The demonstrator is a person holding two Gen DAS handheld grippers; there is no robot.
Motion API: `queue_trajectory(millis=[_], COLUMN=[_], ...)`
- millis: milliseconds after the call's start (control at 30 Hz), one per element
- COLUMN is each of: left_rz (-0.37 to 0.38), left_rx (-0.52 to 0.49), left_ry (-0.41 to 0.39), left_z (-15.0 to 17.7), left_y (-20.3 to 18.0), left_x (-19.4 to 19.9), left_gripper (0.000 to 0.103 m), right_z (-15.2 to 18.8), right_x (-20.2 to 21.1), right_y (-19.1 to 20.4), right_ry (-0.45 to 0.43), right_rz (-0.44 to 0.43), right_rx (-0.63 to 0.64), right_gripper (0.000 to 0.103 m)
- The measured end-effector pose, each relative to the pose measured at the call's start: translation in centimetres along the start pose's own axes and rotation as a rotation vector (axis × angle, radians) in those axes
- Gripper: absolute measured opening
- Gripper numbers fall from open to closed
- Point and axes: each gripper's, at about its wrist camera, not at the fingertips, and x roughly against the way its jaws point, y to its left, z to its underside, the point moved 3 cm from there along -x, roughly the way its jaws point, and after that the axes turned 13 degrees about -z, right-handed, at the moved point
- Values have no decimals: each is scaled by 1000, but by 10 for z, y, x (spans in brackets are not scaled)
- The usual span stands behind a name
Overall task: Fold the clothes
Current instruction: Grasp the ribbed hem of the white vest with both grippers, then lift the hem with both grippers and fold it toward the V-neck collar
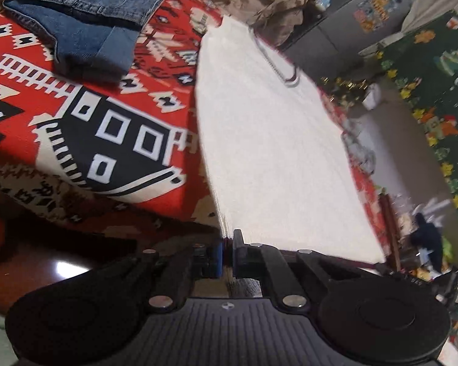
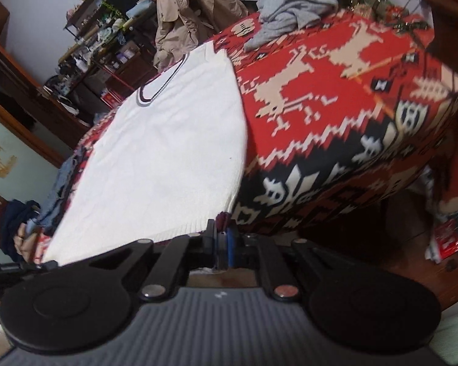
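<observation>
White knit sweater is seen spread over a red, black and cream patterned blanket, its dark-trimmed V-neck at the far end. The near hem is lifted off the blanket at both corners.

Left gripper: clenched on the hem's left corner, a thin edge of cloth pinched between the blue pads.

Right gripper: clenched on the hem's right corner; ribbed white edge is held at the fingertips, with a bit of dark red cloth showing just above them.

Folded jeans are noted near the blanket's far left corner, well apart from the sweater. A beige coat is heaped at the far edge just beyond the neckline. A grey garment lies crumpled at the far right edge.

In the right wrist view, part of a hand is visible beyond the blanket's left edge. Both views are somewhat blurred.
</observation>
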Motion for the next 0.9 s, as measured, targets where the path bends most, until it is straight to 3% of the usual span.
queue_trajectory(millis=[67, 300, 433, 667, 800, 900], left_rz=[-25, -5, 10, 22, 68, 108], left_rx=[9, 28, 15, 81, 131, 158], left_ry=[23, 37, 10, 111, 96, 60], left_z=[4, 6, 11, 36, 23, 1], left_y=[-1, -4, -11, -1, -2, -11], left_x=[-3, 13, 35, 22, 23, 28], left_gripper=[6, 6, 6, 6, 5, 5], right_z=[-1, 0, 1, 22, 24, 5], right_x=[-2, 15, 34, 55, 50, 43], right_y=[-3, -5, 8, 0, -6, 5], right_ry=[16, -13, -38, 0, -1, -22], right_rz=[22, 16, 0, 16, 18, -9], right_rx=[-11, -54, -17, -72, -100, -87], right_gripper=[5, 5, 5, 5, 6, 6])
